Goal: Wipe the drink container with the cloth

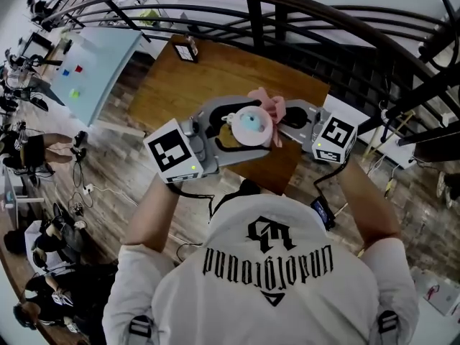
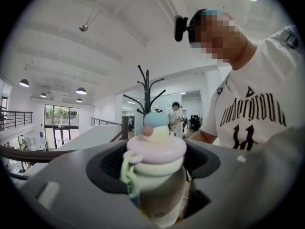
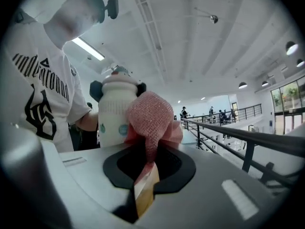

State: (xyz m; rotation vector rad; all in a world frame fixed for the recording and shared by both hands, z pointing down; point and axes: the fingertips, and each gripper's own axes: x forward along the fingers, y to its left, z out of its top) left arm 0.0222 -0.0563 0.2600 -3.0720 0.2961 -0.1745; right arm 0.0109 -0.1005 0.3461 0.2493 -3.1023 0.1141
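Left claw [image 2: 157, 199]: clamped on the pastel plastic drink bottle [image 2: 156, 156] with a lilac lid, which stands between its jaws.
Right claw [image 3: 145, 175]: pinching the pink knitted cloth [image 3: 150, 116].
Cloth: bunched just ahead of the right claw, pressed against the bottle's side.
Bottle: over the brown wooden table [image 1: 194, 85].

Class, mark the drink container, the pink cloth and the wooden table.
drink container [image 2: 156, 150]: left gripper view, on its pastel lid.
pink cloth [image 3: 148, 114]: right gripper view, on its bunched top.
wooden table [image 1: 208, 77]: head view, on bare tabletop.
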